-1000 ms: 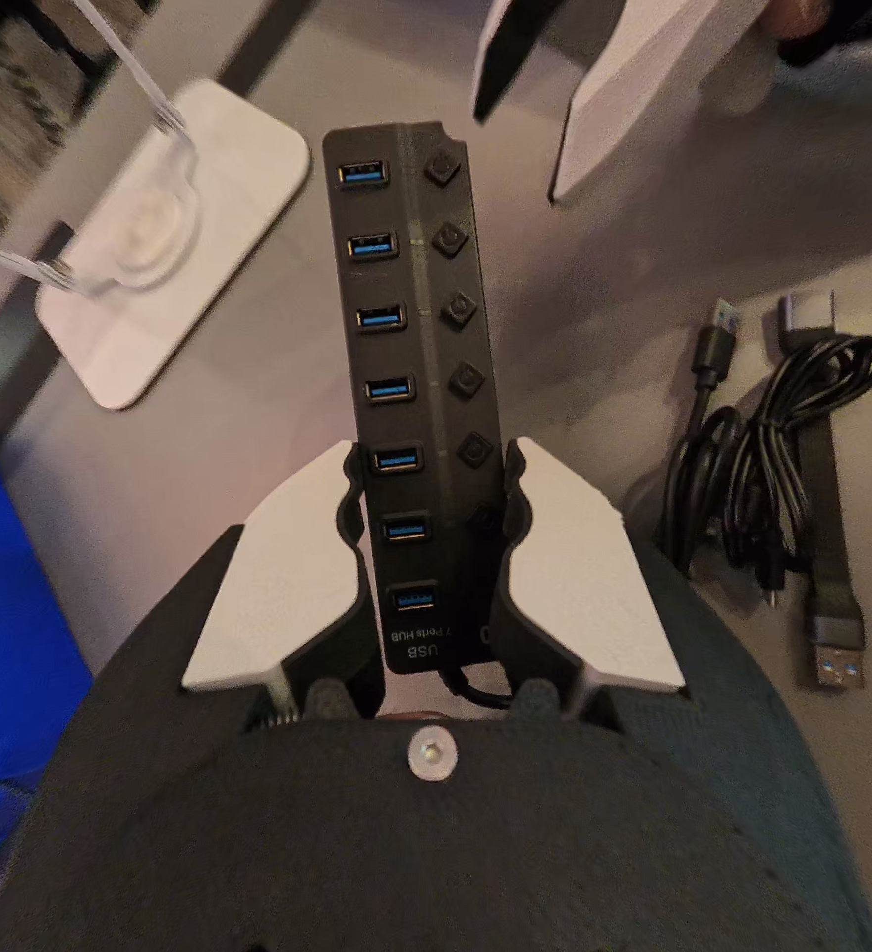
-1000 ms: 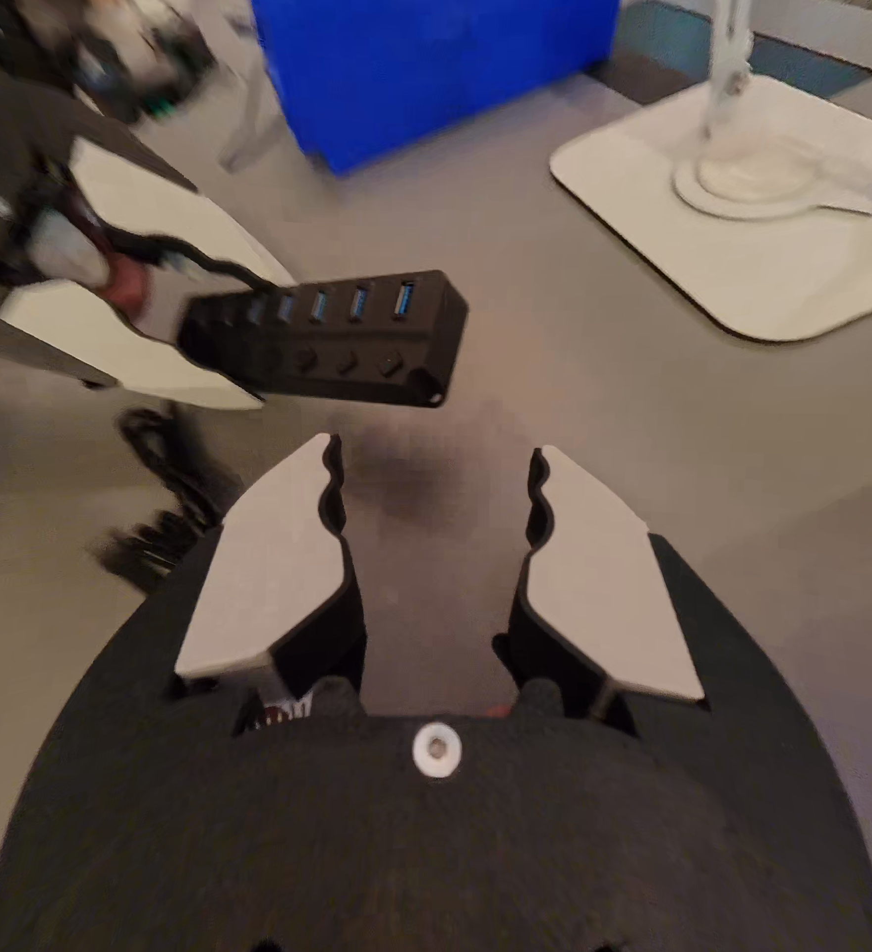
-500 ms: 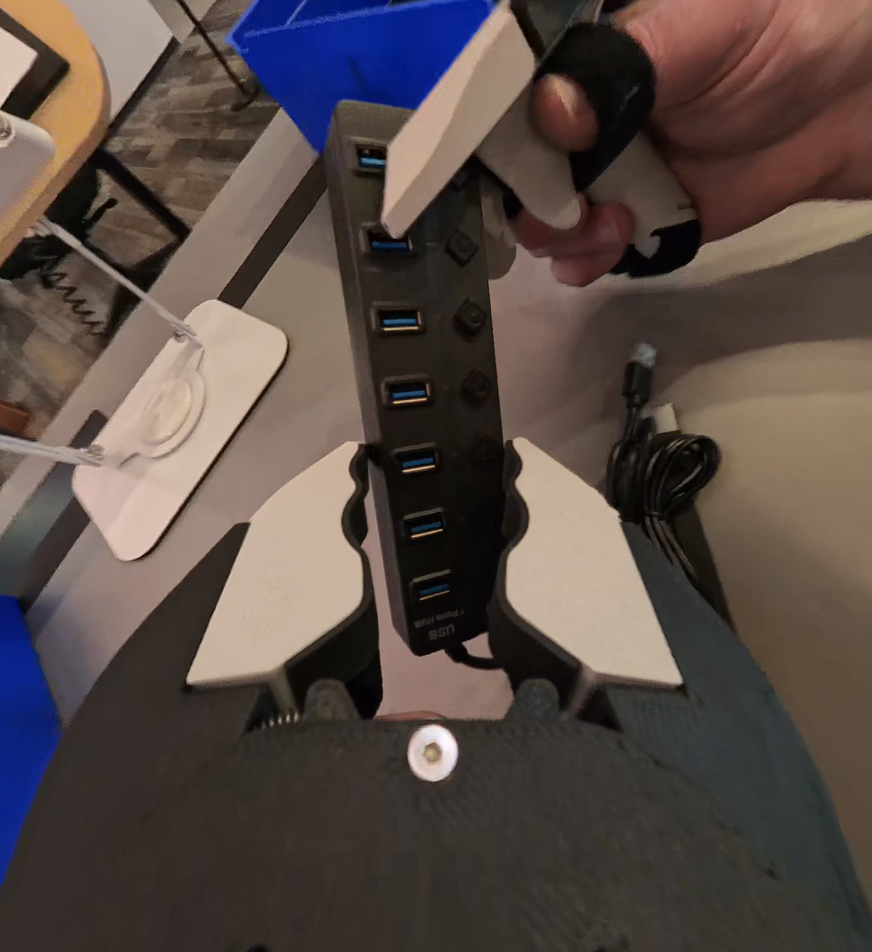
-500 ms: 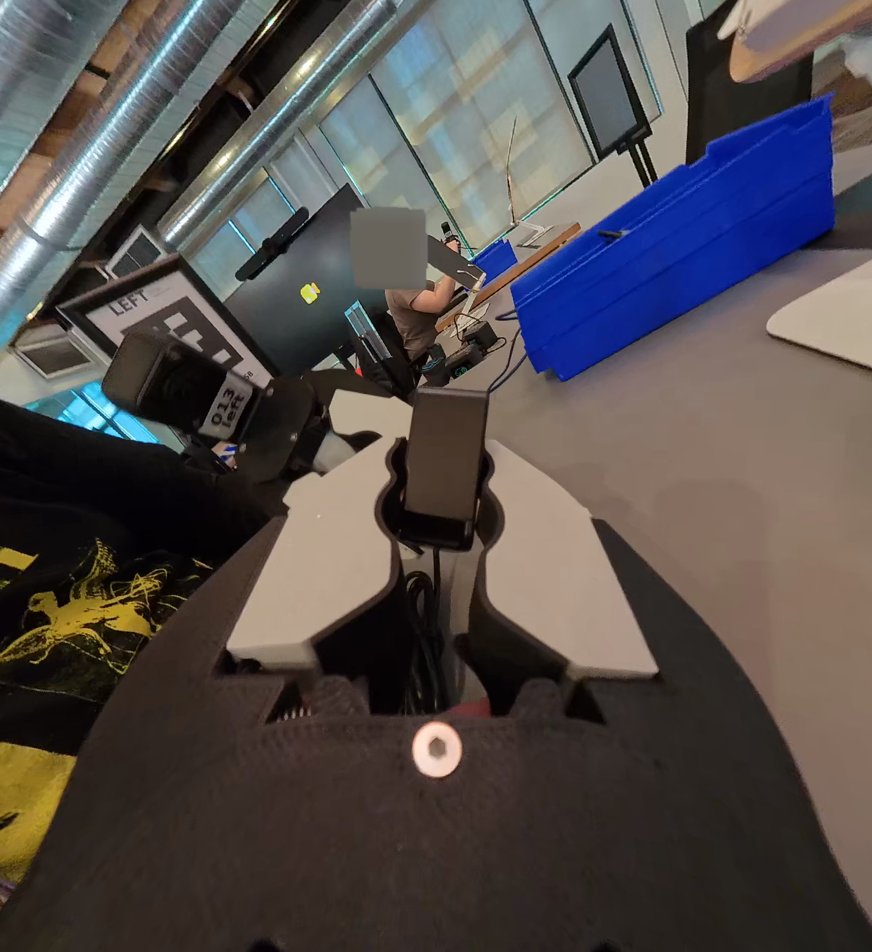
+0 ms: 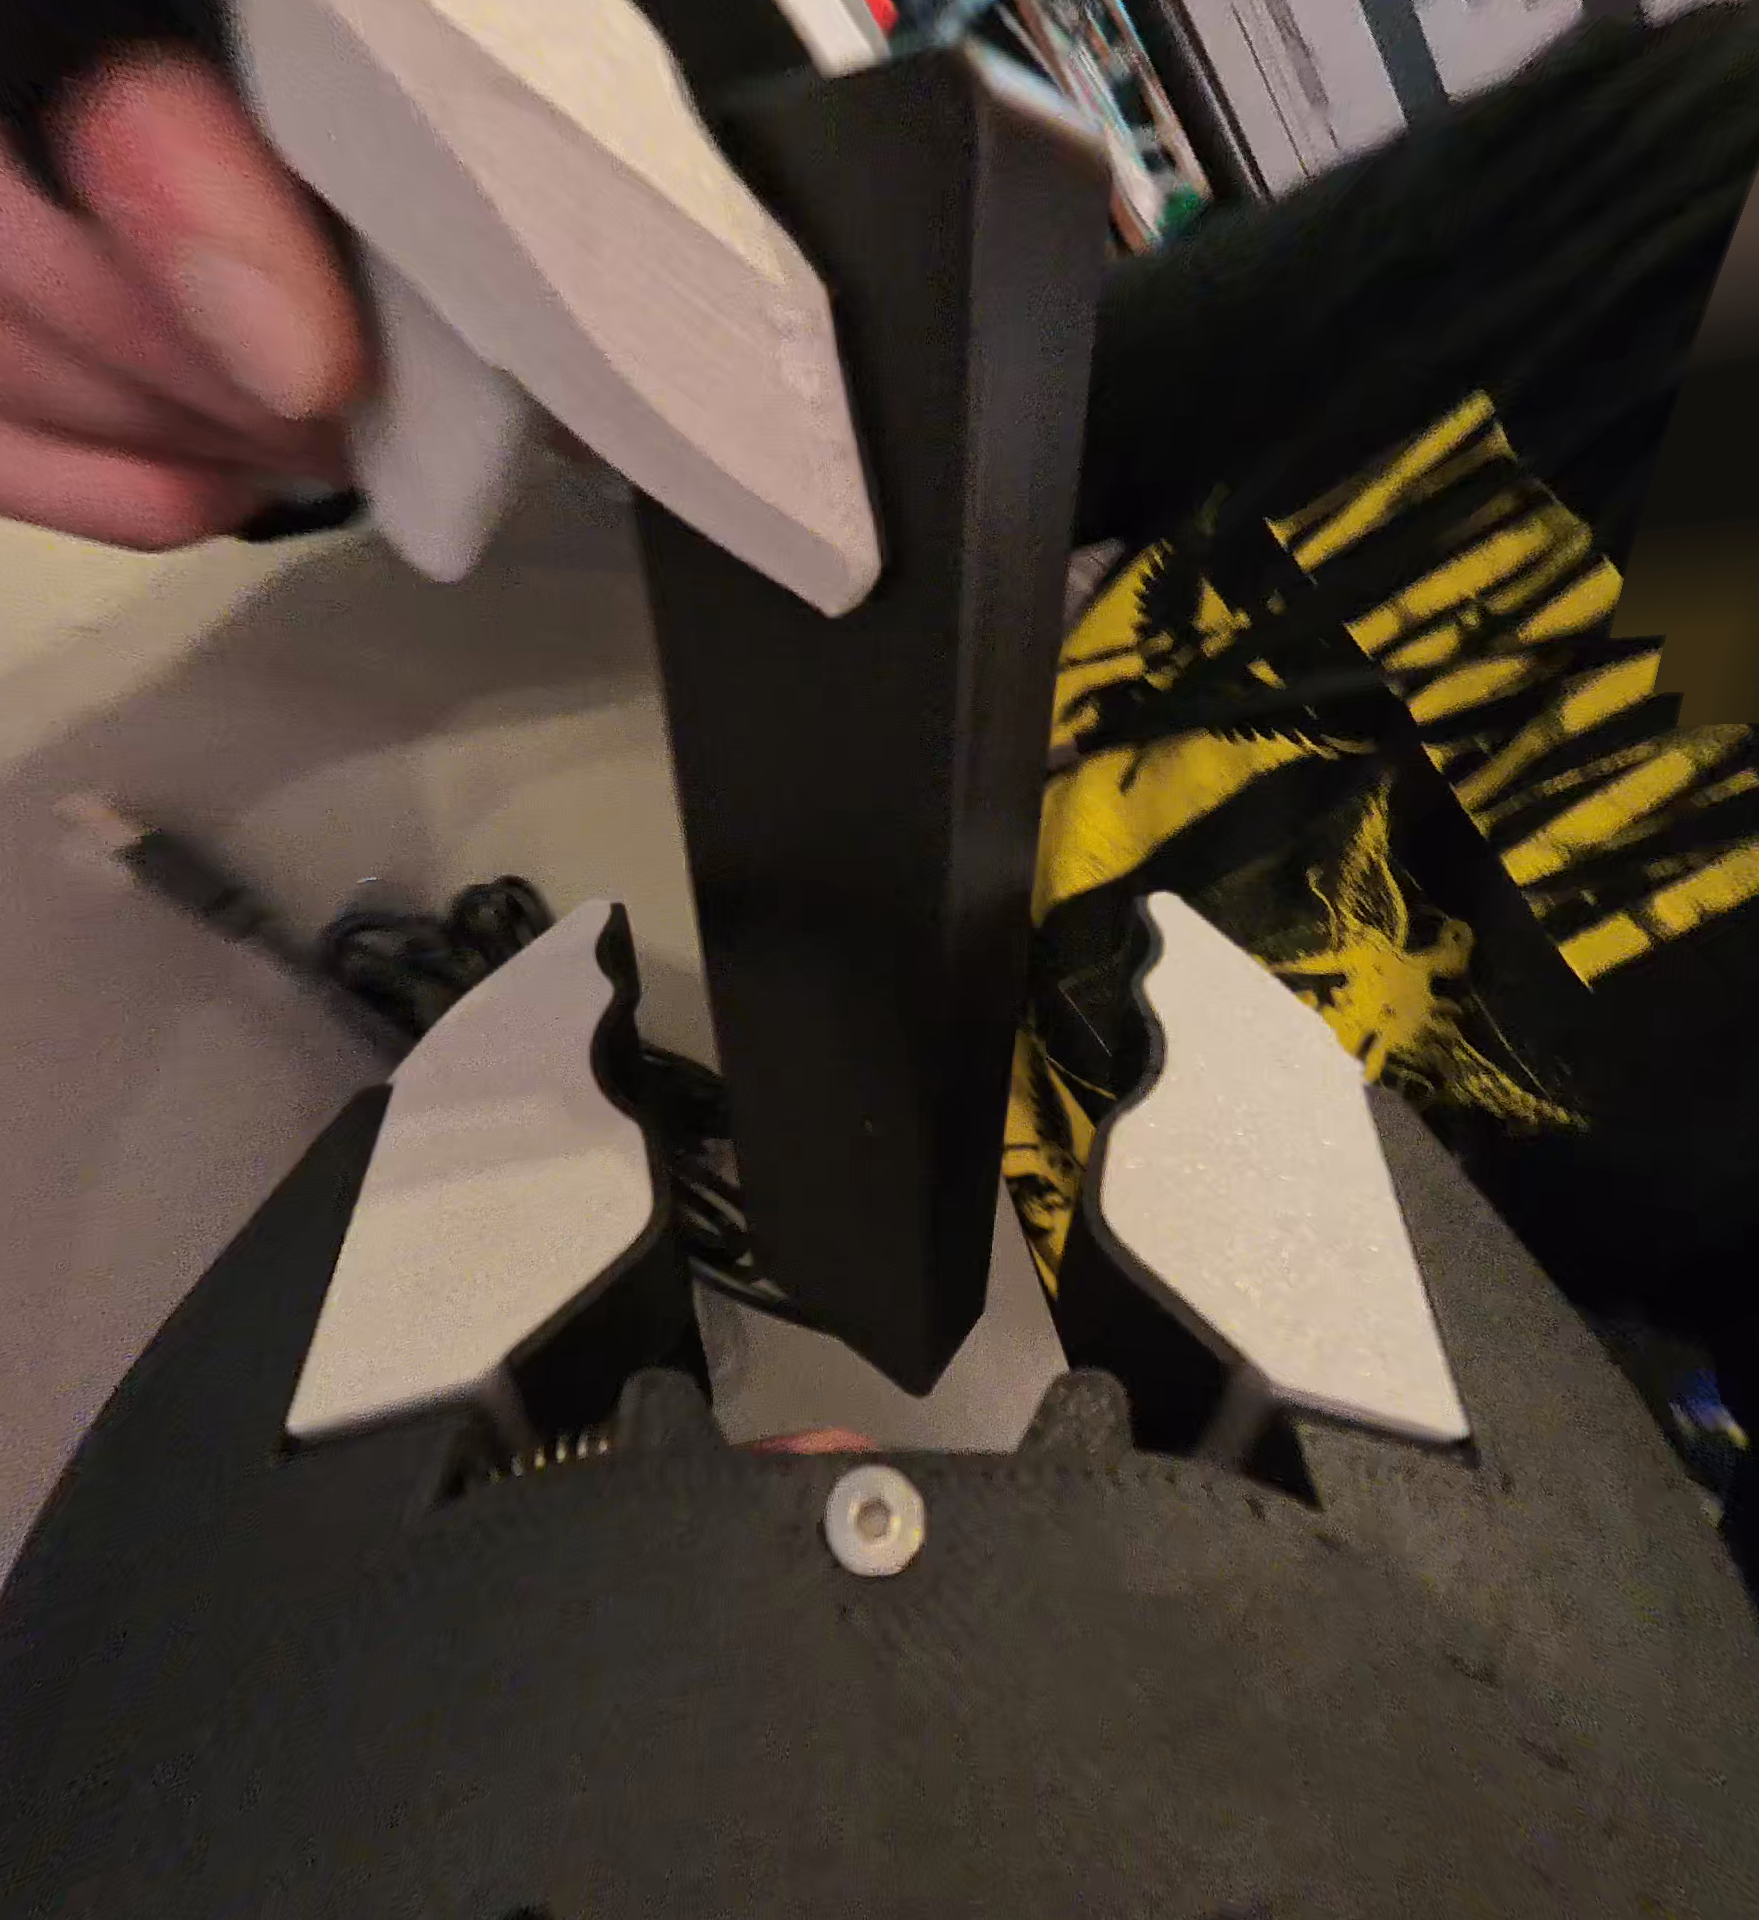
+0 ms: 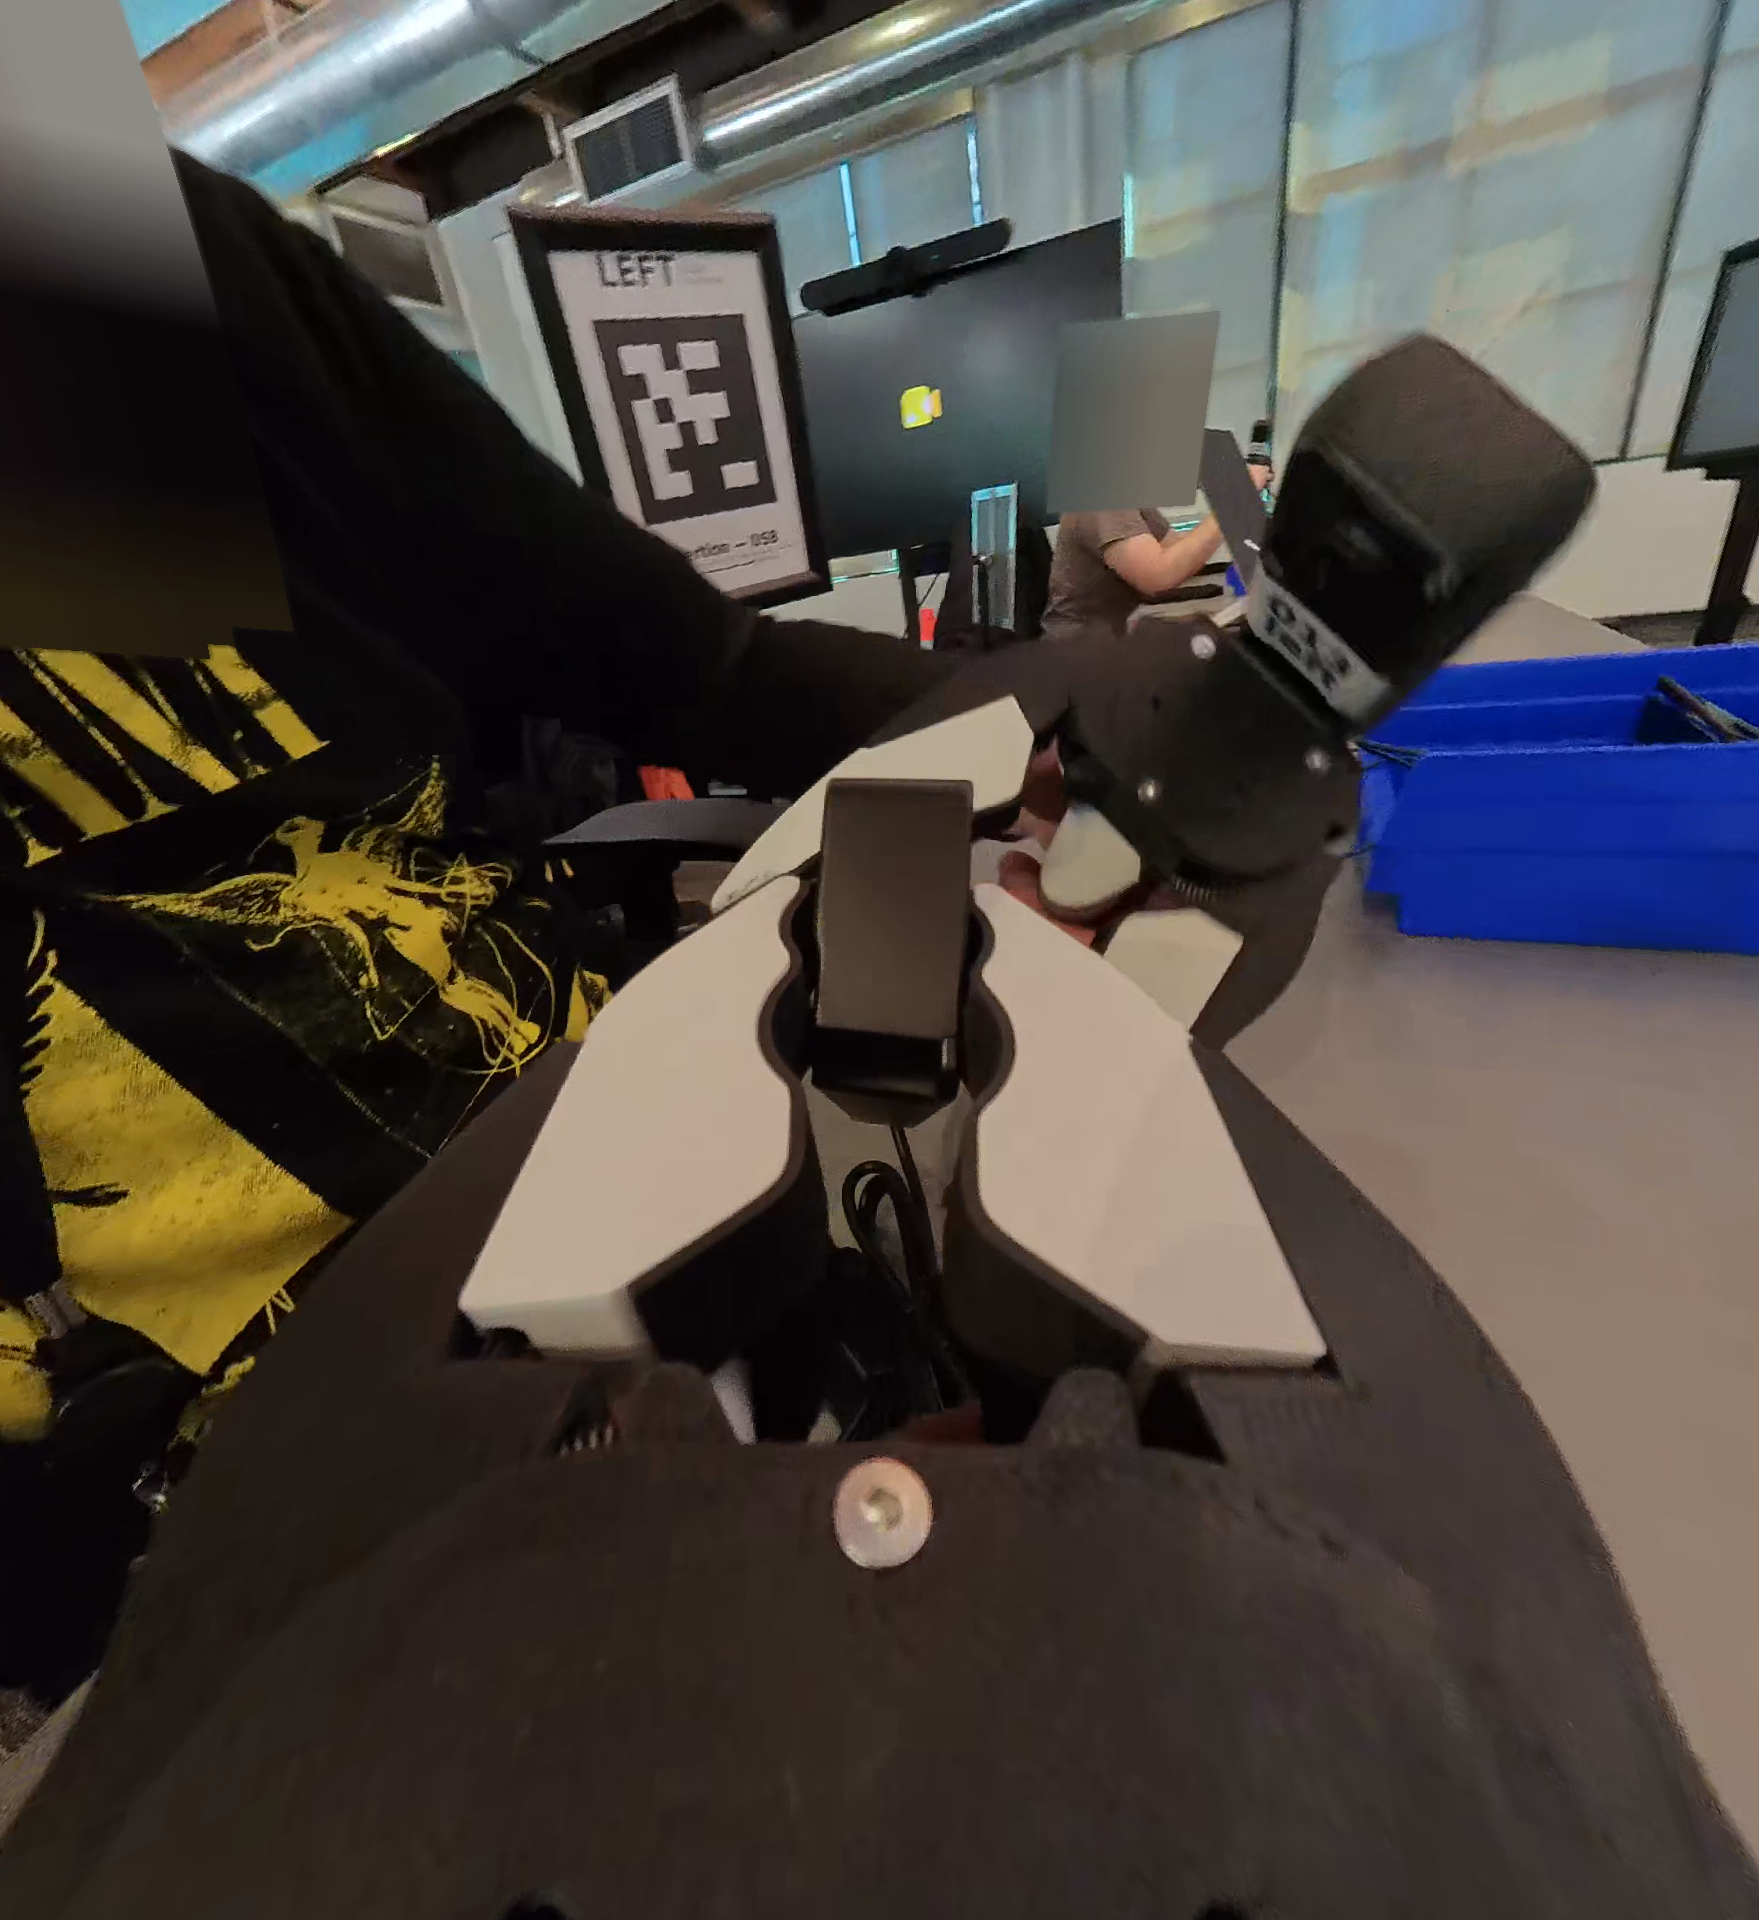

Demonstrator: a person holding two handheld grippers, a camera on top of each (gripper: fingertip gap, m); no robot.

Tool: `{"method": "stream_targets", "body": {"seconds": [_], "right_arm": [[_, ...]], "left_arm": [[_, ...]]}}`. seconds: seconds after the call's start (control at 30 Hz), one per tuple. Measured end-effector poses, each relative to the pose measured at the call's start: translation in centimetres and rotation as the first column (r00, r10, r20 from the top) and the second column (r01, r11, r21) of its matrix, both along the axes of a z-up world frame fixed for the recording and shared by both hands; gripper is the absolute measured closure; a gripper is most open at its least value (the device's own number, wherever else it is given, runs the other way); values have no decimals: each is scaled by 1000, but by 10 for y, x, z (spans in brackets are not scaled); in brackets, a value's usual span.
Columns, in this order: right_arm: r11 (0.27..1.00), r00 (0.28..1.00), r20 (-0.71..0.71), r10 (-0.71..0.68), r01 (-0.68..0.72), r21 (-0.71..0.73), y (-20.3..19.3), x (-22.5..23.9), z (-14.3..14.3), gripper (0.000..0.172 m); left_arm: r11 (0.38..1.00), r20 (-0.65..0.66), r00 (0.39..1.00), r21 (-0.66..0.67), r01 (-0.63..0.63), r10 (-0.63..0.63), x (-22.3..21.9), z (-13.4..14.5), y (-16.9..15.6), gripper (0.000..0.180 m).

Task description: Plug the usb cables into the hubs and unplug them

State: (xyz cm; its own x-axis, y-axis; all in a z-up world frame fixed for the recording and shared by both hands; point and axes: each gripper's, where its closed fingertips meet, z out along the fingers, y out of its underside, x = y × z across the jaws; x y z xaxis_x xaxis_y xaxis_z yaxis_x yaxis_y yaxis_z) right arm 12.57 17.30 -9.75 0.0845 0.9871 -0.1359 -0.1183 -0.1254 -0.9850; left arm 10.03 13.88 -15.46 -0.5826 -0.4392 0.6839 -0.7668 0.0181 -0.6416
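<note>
The black USB hub stands lengthwise between the fingers of my left gripper. That gripper is open wide, with a gap between each pad and the hub. The hub's ports face away in this view. A finger of my right gripper clamps the hub's far part, with a hand behind it. In the right wrist view my right gripper is shut on the hub, seen end-on, and the hub's cord hangs below. A spread finger of the left gripper shows beyond it. A coiled black USB cable lies on the table.
The grey table runs to the left. A person's black and yellow shirt is close on the right. A blue bin stands on the table at the right. A framed marker sign and monitors stand behind. There is about 7 centimeters between the tips of the two grippers.
My left gripper has opened and let go of the hub. My right gripper stays shut on the hub's far part. The hub has turned, so its ports no longer face the left camera.
</note>
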Motion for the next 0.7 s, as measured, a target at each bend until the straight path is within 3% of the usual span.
{"method": "stream_targets", "body": {"seconds": [0.1,0.13,0.23,0.43,0.47,0.5,0.53,0.57,0.7], "right_arm": [[999,1000,-3,29,-29,45,-7,-2,2,148],[998,999,-7,45,-44,51,-10,-2,2,148],[996,997,-7,80,-80,40,-15,0,2,148],[1000,999,-47,8,-7,21,-3,-2,6,144],[1000,998,-65,-13,13,-5,2,1,8,136],[999,996,-76,-41,38,-40,8,6,10,115],[995,994,-78,-77,72,-68,15,12,10,103],[990,990,-76,-119,113,-80,21,19,10,101],[962,960,118,-256,265,-68,35,38,-11,108]], "left_arm": [[983,-46,982,-29,179,-181,-11,-9,-28,98],[977,-33,976,-23,213,-214,-11,-12,-35,108],[978,17,978,-20,209,-208,-6,-15,-42,110],[997,81,994,6,77,-78,0,-16,-36,110],[998,91,994,41,55,-58,-1,-17,-33,110],[996,110,993,83,23,-32,-1,-18,-28,110],[993,136,991,118,-31,15,1,-17,-20,110],[986,156,985,139,-92,70,3,-15,-11,110],[899,261,909,215,-383,325,5,-8,43,110]]}}
